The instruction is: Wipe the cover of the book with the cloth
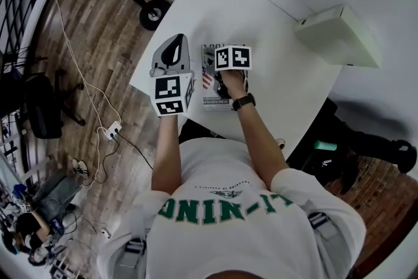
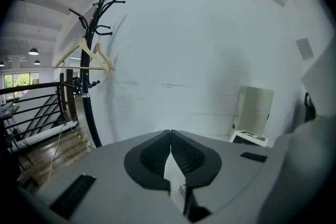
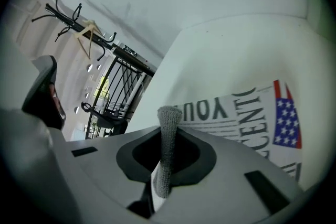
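Just left of the book [image 1: 208, 80], the left gripper [image 1: 175, 49] points at the far wall rather than down. Its jaws are pressed together on nothing, and it does not appear to touch the book. The book lies flat, cover up, near the front edge of the white table [image 1: 274, 16]. Over its right part is the right gripper [image 3: 168, 134], its jaws pinched on a narrow fold of grey knit cloth [image 3: 169, 115] that sticks out past the tips toward the printed cover. Nothing pins the book, so a firm stroke could slide it toward the table edge. With so little cloth showing, the hard jaw tips may rub the cover, or the cloth may slip out.
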